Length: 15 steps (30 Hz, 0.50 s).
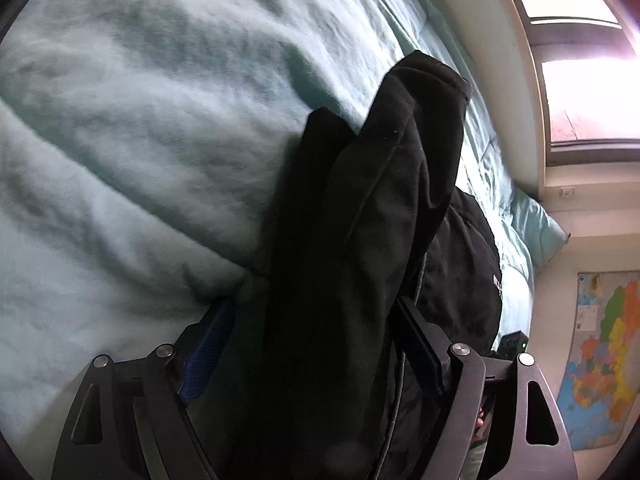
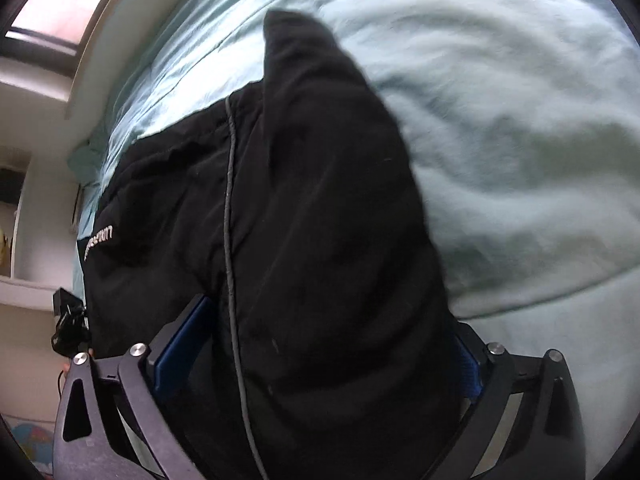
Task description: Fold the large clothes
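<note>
Left wrist: jaws clamp black garment (image 1: 360,240) | right likewise | duvet (image 1: 140,140) around

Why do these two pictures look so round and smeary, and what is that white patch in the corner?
Both views are fisheye, so the bedspread bulges and dark corners ring the frame. In the left wrist view the window is blown out to white glare. In the right wrist view the black garment has a motion-blurred tip and shows almost no detail.

Matt black cloth garment (image 1: 360,208) lying over fuzzy, soft pale-teal bedcover (image 1: 140,140), left tool (image 1: 312,344) showing matt black plastic, shiny metal rivets, blue ribbed fingers (image 1: 206,348), glossy paper map (image 1: 600,352) hanging beside the bedcover.
</note>
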{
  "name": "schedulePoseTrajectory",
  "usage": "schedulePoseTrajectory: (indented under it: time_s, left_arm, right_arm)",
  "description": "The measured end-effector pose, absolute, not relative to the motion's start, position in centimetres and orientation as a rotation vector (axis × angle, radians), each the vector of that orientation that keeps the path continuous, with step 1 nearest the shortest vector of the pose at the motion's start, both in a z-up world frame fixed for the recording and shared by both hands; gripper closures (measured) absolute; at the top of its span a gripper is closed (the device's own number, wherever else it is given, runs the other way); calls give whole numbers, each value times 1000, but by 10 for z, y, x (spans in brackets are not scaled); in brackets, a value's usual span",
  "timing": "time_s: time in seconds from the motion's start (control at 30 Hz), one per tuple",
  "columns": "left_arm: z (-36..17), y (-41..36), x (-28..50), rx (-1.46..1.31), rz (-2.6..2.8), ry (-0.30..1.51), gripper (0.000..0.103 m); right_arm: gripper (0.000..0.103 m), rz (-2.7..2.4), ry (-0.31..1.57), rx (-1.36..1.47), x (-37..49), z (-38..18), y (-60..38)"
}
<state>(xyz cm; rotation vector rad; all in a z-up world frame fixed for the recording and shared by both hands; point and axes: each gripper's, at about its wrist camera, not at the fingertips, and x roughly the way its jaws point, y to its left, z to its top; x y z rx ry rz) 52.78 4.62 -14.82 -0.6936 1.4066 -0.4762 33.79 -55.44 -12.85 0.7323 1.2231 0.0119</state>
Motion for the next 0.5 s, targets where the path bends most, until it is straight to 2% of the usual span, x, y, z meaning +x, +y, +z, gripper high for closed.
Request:
schedulePoseTrajectory:
  time_s: [0.17,0.23,0.27,0.33,0.4,0.5]
  left_arm:
    - [-150,43,527,-700,-485,1394,22]
    - [-149,41,528,-701,-501,1382,34]
    - [-146,39,526,-715,-533,1369,50]
    - [-137,31,522,-655,-531,1339,55]
    - [-127,25,517,-596,-539,1312,65]
    - [-106,22,507,-590,-574,1261,74]
  right_arm:
    - [0,53,1186,836,343,-144,-562]
    - [0,63,1174,852,341,-147,-564]
    - [2,68,1166,851,339,-146,-563]
    - [29,120,1140,882,338,-144,-560]
    - [34,133,1121,879,338,-140,-556]
    - [51,155,1101,831,336,-128,-547]
